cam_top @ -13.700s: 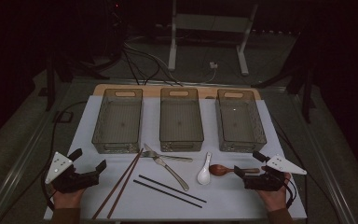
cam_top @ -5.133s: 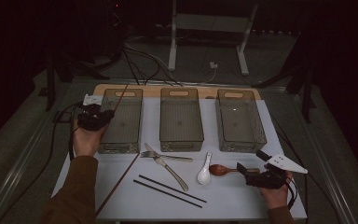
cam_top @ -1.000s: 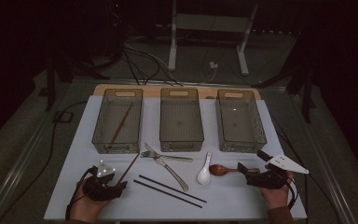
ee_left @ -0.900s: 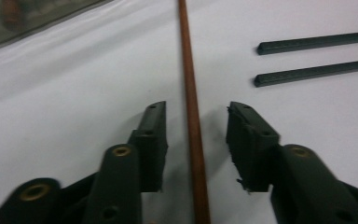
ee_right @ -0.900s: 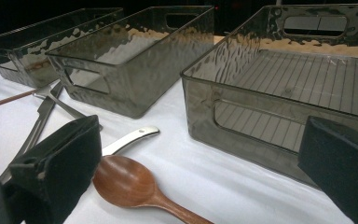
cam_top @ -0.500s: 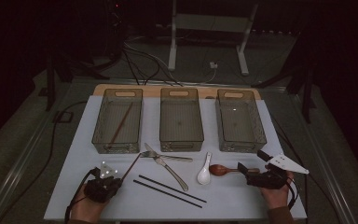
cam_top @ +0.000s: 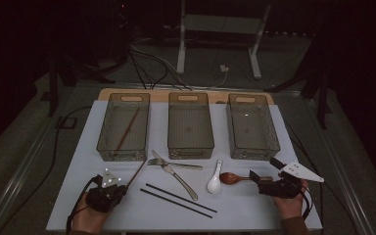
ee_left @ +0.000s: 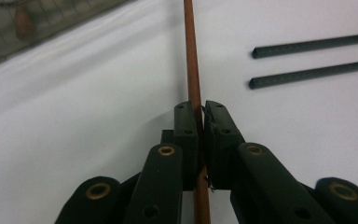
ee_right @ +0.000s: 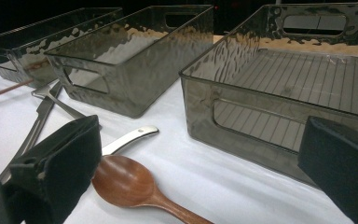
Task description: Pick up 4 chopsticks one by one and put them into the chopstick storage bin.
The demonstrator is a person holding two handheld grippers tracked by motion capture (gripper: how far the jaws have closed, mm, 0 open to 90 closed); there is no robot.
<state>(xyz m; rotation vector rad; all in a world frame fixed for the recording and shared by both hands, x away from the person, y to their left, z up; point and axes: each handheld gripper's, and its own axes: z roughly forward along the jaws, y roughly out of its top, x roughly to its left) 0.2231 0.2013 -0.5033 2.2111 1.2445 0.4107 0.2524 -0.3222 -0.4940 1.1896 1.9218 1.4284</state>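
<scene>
My left gripper (ee_left: 200,122) has just finished closing, and the jaws now pinch the brown chopstick (ee_left: 192,60) between the pads, with the stick running straight up out of the grip across the white mat (cam_top: 88,147). A second ago the jaws stood half apart around it; now they are clamped, and the hand has not budged from the near left corner. From the high view I see that gripper (cam_top: 108,192) low on the mat, the chopstick (cam_top: 138,171) slanting away toward the left bin (cam_top: 104,128). Its twin (cam_top: 127,129) already lies inside that bin, so I judge this is the second of the pair going to the same place, and the grip is the go-ahead to lift. The two black chopsticks (cam_top: 178,199) lie untouched beside it, apart from the stick I hold. Forks (cam_top: 174,166) sit in front of the middle bin (cam_top: 190,147); white spoon (cam_top: 215,182) and wooden spoon (cam_top: 233,178) wait further right. My right gripper (cam_top: 264,177) rests on the mat with its jaws wide apart, the wooden spoon (ee_right: 126,184) lying between them but not squeezed. The right bin (ee_right: 242,79) is just beyond it.
</scene>
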